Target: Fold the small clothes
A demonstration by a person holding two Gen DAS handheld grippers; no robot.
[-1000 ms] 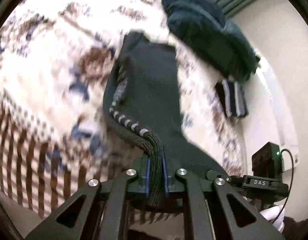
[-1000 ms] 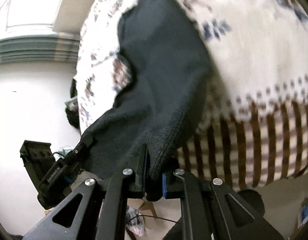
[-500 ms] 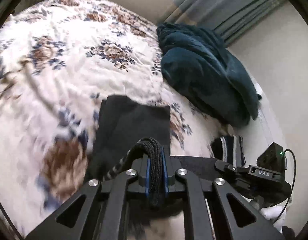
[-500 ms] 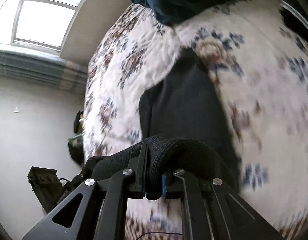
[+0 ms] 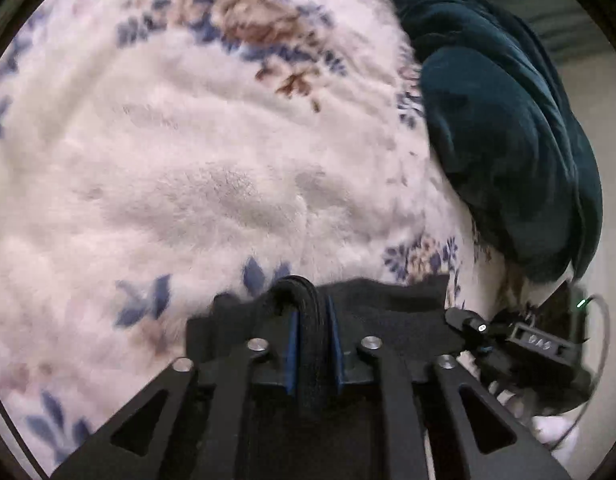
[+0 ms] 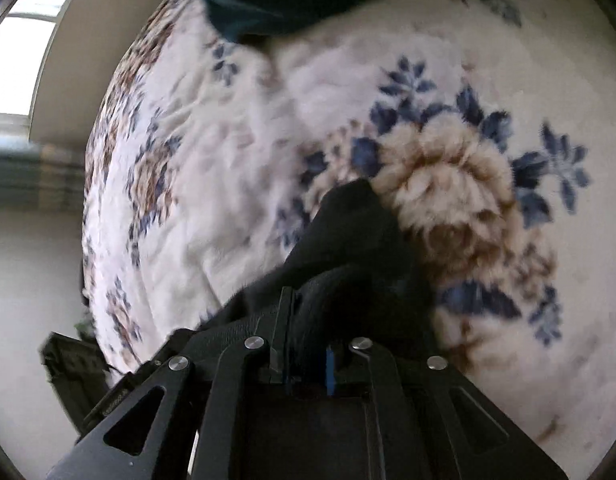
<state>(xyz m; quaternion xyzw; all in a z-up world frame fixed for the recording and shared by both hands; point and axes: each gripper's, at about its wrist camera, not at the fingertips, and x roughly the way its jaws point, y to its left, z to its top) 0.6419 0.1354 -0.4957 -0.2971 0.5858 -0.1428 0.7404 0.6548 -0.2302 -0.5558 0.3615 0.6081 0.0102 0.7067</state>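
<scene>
The left tongs [image 5: 311, 344] are clamped on a bunched fold of the black garment [image 5: 392, 320], the dark knit squeezed between the two blue-lined fingers [image 5: 291, 344] and arching up just ahead of them. From that pinch the cloth runs to the right as a flat black band lying on the bed, its far edge touching the flowered blanket [image 5: 211, 184]. At the right end of that band, in the left wrist view, the other tool's black housing with a green light sits close to the cloth.

The right tongs [image 6: 305, 350] are likewise closed on the same garment, a rounded hump of black fabric gripped between them. Beyond the grip the cloth rises to a pointed corner that rests on the blanket, just beside a large beige flower with blue leaves [image 6: 448, 192].

A dark teal blanket [image 5: 504, 132] is heaped on the bed, near the garment but apart from it; in the right wrist view it fills the top edge. A window [image 6: 15, 60] shows bright at the upper left of the right wrist view, with a pale wall [image 6: 31, 264] below it. Both views are slightly blurred.
</scene>
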